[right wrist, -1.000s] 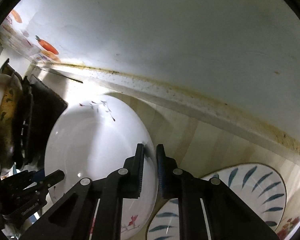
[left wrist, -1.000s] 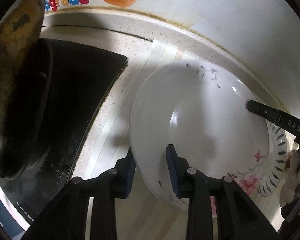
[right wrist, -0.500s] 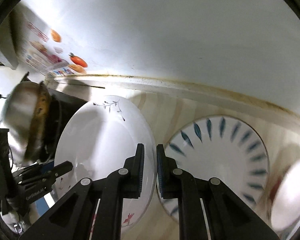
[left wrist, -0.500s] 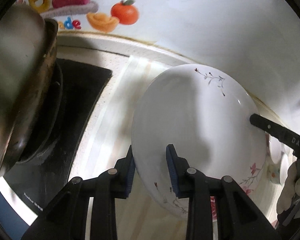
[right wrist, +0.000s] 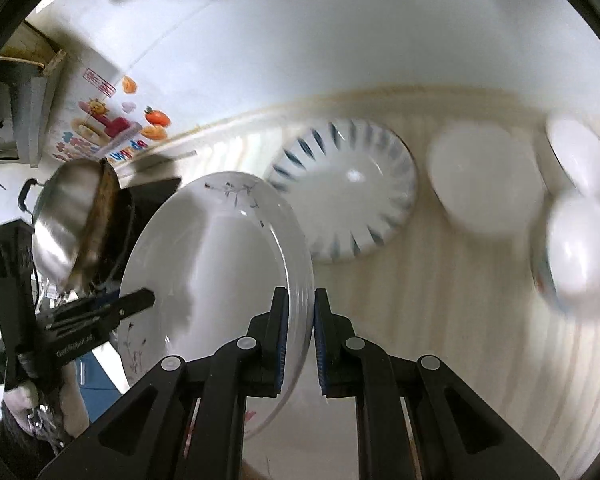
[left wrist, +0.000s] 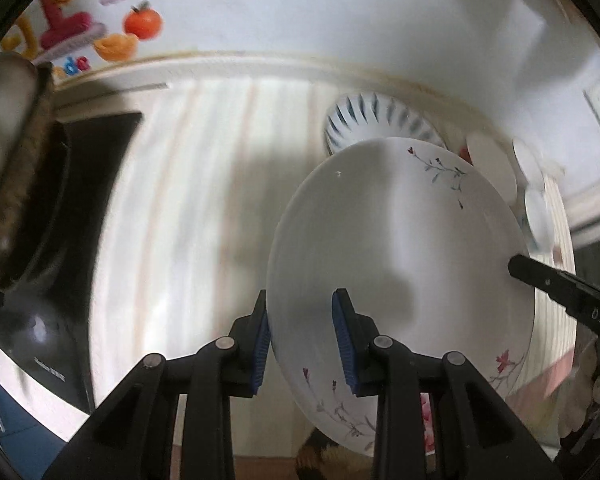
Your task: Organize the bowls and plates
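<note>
Left wrist view: pale counter [left wrist: 188, 216] with faint lengthwise stripes, running back to a stained seam under a white wall [left wrist: 300, 8]. Bright fruit-and-letter stickers [left wrist: 100, 36] on that wall at upper left. Black stove top [left wrist: 80, 208] along the left edge, with a steel pot [left wrist: 8, 152] on it — blurred. Held above the counter and tilted, a white floral plate [left wrist: 400, 248]; left gripper [left wrist: 300, 336] clamped on its near-left rim, blue pads on either side of the edge. Right gripper's finger [left wrist: 560, 284] gripping the plate's far right rim. Behind the plate, a blue-leaf plate [left wrist: 364, 120] lying flat on the counter, and small white bowls [left wrist: 536, 208] near the right edge, too smeared to count.

Right wrist view: right gripper [right wrist: 301, 336] pinching the floral plate [right wrist: 220, 260] by its rim, fingers nearly together. Left gripper [right wrist: 100, 316] on the opposite rim. Blue-leaf plate [right wrist: 344, 196] just beyond, flat on the counter [right wrist: 440, 320]; three white bowls [right wrist: 484, 184] further right — blurred. Pot [right wrist: 68, 220] and stove at left, stickers [right wrist: 112, 128] on the wall [right wrist: 360, 32] above.
</note>
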A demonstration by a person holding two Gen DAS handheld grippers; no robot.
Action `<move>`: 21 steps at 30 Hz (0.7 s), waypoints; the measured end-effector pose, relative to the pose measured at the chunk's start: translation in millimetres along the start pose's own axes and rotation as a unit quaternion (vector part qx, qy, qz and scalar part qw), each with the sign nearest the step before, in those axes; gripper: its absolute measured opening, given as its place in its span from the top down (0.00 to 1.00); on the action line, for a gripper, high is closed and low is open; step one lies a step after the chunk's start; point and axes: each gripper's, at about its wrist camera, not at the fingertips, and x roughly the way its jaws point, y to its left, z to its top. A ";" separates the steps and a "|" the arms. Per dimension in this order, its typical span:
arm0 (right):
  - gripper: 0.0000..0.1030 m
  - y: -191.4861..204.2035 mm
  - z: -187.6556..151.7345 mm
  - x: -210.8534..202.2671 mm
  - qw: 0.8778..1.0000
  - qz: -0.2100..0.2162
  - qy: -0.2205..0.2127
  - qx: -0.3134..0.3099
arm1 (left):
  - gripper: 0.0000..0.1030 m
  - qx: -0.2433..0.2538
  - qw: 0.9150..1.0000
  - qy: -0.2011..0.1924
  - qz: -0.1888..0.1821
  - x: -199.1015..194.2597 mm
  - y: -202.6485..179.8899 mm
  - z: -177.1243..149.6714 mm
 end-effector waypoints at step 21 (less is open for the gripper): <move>0.86 -67.9 -99.9 37.6 0.994 -0.009 0.060 0.089 | 0.74 0.090 0.991 0.085 0.053 56.3 -47.6 -52.6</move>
